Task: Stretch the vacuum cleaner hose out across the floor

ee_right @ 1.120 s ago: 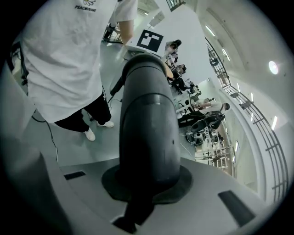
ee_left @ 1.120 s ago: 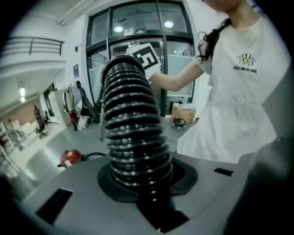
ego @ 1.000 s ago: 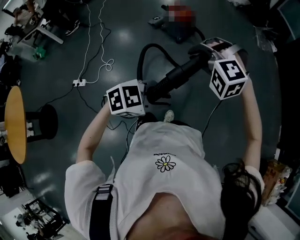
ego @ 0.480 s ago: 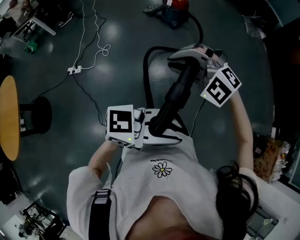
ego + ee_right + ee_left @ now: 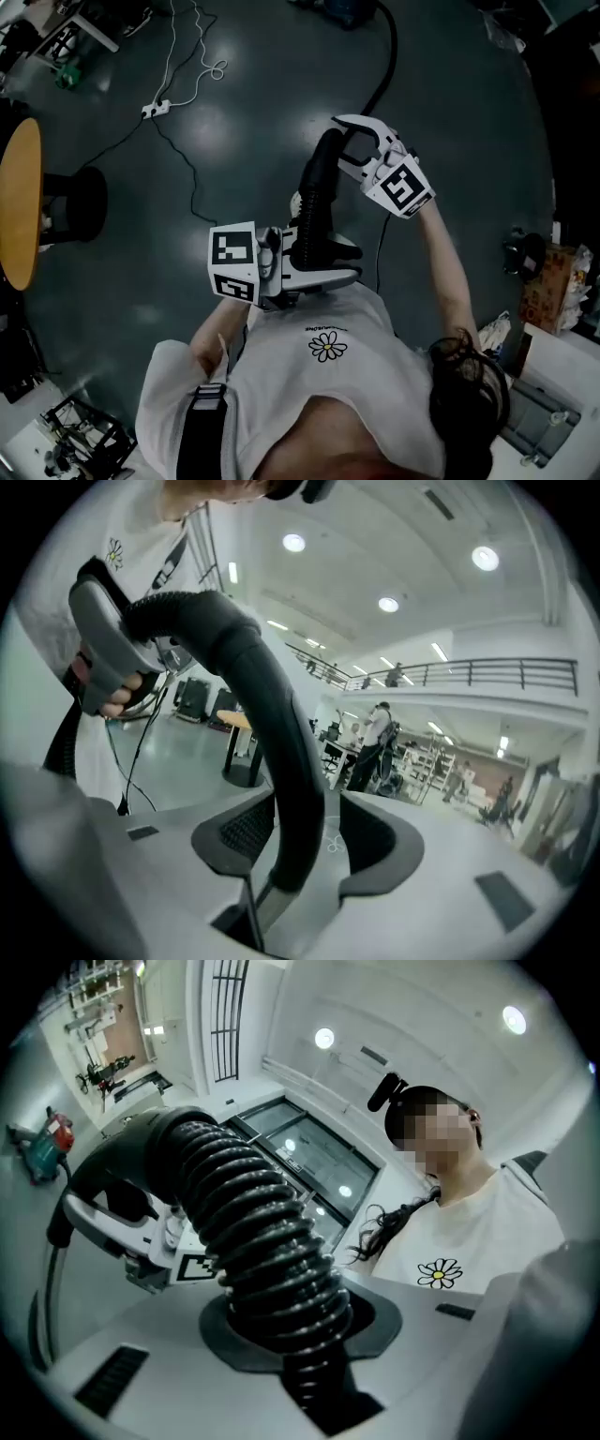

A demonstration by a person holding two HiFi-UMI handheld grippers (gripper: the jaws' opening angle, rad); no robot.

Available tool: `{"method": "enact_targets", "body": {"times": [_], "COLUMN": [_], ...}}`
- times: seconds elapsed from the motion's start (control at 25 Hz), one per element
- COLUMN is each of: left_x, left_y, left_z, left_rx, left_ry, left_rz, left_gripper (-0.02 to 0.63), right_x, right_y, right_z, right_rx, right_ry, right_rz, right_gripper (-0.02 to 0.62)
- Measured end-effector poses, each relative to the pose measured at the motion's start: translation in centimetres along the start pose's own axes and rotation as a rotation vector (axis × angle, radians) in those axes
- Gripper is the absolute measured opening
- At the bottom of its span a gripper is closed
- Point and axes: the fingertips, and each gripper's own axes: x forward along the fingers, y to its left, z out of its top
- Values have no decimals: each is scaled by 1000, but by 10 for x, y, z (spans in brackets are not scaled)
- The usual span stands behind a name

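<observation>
Grey glossy floor (image 5: 234,122) is carrying the black ribbed plastic vacuum cleaner hose (image 5: 317,197), rising to the person's chest. Left gripper (image 5: 323,262) is clamping it. The right gripper (image 5: 349,145), jaws just opening, is standing loose around its smooth curved end (image 5: 281,761): probably regripping, then closing and pulling outward.

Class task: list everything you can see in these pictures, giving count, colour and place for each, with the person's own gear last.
vacuum hose: one, black, rising from the floor at the top of the head view to both grippers
vacuum cleaner: one, red and teal, floor, far left of the left gripper view
power strip: one, white, floor upper left
cables: several, white and black, by the strip
round table: one, wooden top, left edge
left hand-held gripper: one, white-grey, shut on the ribbed hose
right hand-held gripper: one, white-grey, jaws just been opening, smooth hose end between them
</observation>
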Motion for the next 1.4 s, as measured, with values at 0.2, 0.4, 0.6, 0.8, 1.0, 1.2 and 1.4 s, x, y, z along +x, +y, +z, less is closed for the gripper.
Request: {"method": "enact_targets", "body": {"times": [0.2,0.4,0.6,0.8,1.0,1.2,1.4], "left_x": [13,35,71,63,17,-9,-19], "left_y": [-57,-127,-156,-156,-148,-113,-72], "left_z": [-100,-141,-150,-137,-142,-126,-105], "left_rx": [55,107,138,138,76,48,40], "left_ry": [-26,-15,17,12,50,-63,-55], "left_rz": [76,67,79,107,131,234,454], "left_gripper": [101,101,101,101,101,101,167], "right_x": [-98,-127,-122,-61,-25,-46,-94], "right_y": [120,213,237,252,285,243,166], "right_z": [-66,-111,-179,-220,-246,-264,-273], "right_rx": [308,331,421,397,482,417,356], "right_ry": [30,178,270,345,541,614,672], "right_rz": [-90,-84,-59,56,203,35,-155], "right_gripper": [201,201,201,201,194,181,181]}}
